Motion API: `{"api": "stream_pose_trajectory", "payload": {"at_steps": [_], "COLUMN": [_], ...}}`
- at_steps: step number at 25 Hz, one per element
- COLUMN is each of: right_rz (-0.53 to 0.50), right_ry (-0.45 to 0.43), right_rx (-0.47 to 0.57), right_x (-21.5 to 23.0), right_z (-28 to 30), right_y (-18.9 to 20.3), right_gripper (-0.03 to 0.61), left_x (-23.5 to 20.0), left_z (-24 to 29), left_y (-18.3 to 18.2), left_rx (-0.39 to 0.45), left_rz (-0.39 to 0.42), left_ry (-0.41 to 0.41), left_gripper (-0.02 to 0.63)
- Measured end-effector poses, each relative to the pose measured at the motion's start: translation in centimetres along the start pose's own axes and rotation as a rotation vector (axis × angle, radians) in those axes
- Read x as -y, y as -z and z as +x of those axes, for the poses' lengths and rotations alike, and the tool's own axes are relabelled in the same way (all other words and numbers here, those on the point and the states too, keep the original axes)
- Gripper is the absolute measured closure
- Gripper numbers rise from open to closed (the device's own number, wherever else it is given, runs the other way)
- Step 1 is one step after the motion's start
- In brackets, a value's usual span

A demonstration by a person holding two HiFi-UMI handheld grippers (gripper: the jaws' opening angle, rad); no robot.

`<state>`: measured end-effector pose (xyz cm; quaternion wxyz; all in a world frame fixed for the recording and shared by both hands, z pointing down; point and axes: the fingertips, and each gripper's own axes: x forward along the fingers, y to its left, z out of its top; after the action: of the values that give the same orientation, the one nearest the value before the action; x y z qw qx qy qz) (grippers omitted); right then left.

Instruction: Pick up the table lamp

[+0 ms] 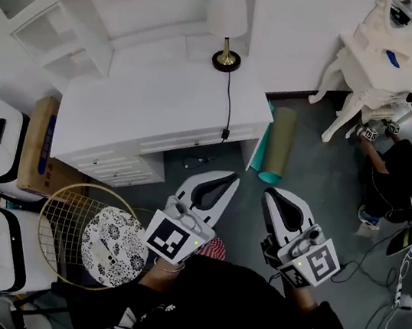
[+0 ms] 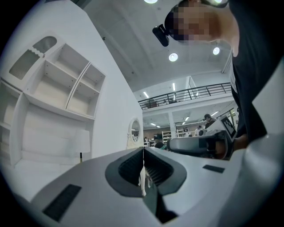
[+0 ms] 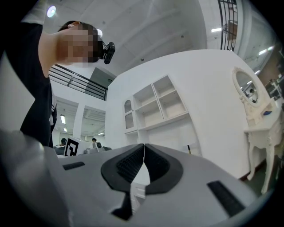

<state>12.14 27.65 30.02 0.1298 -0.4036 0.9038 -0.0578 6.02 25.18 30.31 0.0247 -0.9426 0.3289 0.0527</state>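
White desk [image 1: 146, 104] ahead bears the table lamp [image 1: 227, 24], untouched, well beyond my left gripper [image 1: 228, 180] and right gripper [image 1: 271, 196], both closed on nothing; reaching and grasping are not yet done.

Head view: the camera sits high above the person and faces steeply down onto a white tabletop [image 1: 153, 105] and the floor [image 1: 307, 160]. Both grippers are close at the bottom edge, the left gripper [image 1: 232, 176] on the left and the right gripper [image 1: 266, 193] on the right.

Left gripper view: the camera sits low and close behind that gripper's fingers [image 2: 128, 167]. It faces nearly level, slightly upward, toward a white shelf unit [image 2: 57, 88] and the ceiling [image 2: 146, 44]. The person's body [image 2: 257, 88] fills its right side.

Right gripper view: the camera has the same close seat behind its own fingers [image 3: 126, 165]. It faces the shelf unit, with the person at its left.

All three views share the shelf unit, the table lamp [image 1: 229, 15] and the mirrored dressing table [image 1: 378, 55].
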Motion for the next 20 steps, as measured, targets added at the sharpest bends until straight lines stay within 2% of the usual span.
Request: {"api": "stream_pose_trajectory", "payload": {"at_steps": [20], "right_rz": [-0.008], "right_ry": [0.015], "right_rx": [-0.013], "right_x": [1.2], "right_z": [9.5], "right_y": [1.4], "right_gripper": [0.563], "left_x": [-9.2], "left_z": [0.8], "left_y": [-0.1], "left_rx": [0.022], "left_rz": [-0.005], "left_ry": [0.031], "left_gripper": [0.601]}}
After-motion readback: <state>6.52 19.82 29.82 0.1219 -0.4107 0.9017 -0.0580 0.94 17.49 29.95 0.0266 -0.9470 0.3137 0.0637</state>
